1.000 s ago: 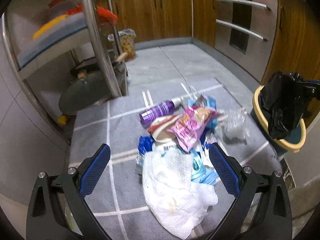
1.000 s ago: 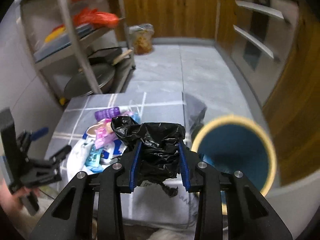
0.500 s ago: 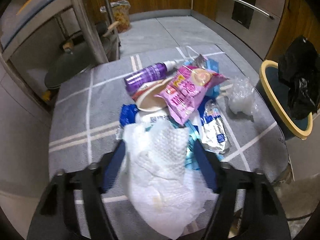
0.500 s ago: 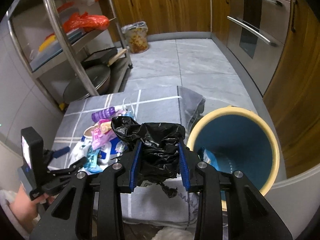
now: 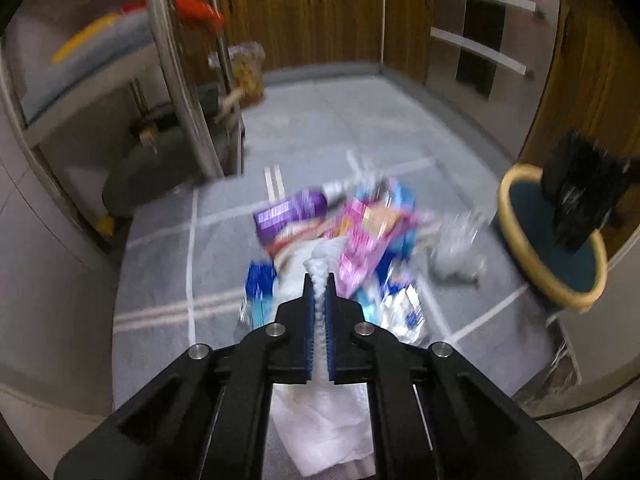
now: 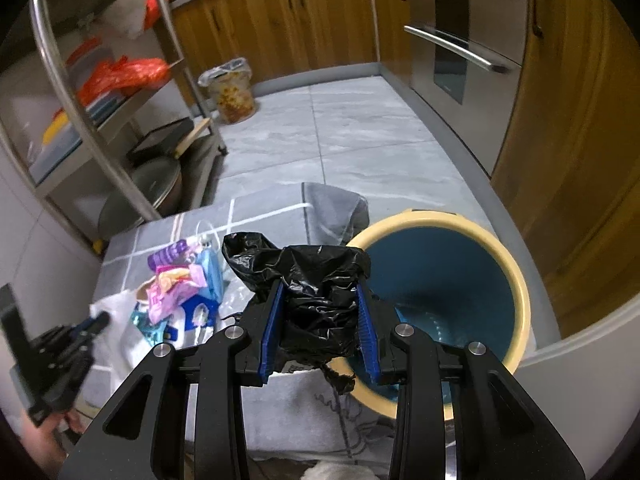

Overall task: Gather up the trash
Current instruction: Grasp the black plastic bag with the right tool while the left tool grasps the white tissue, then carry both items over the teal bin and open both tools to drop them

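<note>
Two claws are busy: the left claw (image 5: 319, 280) is pinched together on a fold of the white paper towel (image 5: 324, 436) at the near edge of the trash pile (image 5: 352, 236) on the worktop (image 5: 160, 280). The right claw (image 6: 318, 292) clamps a crumpled black bag (image 6: 316, 300) beside the bin (image 6: 516, 280). Lifting the towel could drag wrappers resting against it off the worktop, or that thin fold could tear.

White paper towel (image 5: 320, 420); purple bottle (image 5: 290, 212); pink snack wrapper (image 5: 368, 236); black bag (image 6: 316, 300); bin (image 6: 516, 280) cream rim, teal inside; grey surface (image 5: 160, 280), white grid lines; gripper pads blue.
</note>
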Available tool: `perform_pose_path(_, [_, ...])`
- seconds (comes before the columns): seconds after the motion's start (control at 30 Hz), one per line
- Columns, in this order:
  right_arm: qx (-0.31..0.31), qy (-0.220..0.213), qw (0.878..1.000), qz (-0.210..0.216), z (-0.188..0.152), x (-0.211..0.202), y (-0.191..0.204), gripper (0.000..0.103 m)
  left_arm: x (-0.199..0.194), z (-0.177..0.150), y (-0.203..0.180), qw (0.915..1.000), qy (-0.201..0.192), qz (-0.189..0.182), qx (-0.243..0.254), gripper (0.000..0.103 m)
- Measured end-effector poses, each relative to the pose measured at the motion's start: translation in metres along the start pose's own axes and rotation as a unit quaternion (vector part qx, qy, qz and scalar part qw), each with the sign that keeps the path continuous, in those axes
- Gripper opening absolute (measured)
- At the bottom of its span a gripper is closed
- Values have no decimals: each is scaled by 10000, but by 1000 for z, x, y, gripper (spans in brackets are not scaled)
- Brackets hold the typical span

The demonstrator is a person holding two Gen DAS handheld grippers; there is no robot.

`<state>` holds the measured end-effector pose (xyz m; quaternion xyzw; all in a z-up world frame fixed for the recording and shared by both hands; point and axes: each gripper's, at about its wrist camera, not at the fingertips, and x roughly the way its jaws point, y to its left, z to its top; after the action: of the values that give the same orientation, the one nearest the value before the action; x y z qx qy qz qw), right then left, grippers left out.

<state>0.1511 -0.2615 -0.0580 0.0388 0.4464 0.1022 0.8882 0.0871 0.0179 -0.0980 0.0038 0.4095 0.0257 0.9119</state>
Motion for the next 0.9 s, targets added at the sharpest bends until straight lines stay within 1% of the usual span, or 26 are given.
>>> perform_pose_path(0.1, [76, -39, 10000, -3, 0, -2, -3, 36, -22, 10, 2, 9993, -336, -91, -99, 3])
perform_pose_path(0.3, [219, -161, 9996, 1, -1, -10, -5, 36, -65, 28, -12, 9945, -1005, -261, 156, 3])
perform_pose_path(0.37, [233, -174, 9996, 21, 0, -11, -6, 36, -72, 32, -17, 9929, -1114, -347, 215, 3])
perform_pose_path(0.57, [202, -144, 9997, -29, -1, -11, -10, 36, -74, 34, -33, 9915, -1122, -564, 336, 3])
perform_pose_path(0.73, [295, -116, 9995, -11, 0, -8, -19, 36, -68, 36, -49, 9902, -1092, -737, 472, 3])
perform_pose_path(0.9, [250, -76, 9997, -19, 0, -3, -24, 36, -61, 39, -64, 9889, -1060, -859, 590, 3])
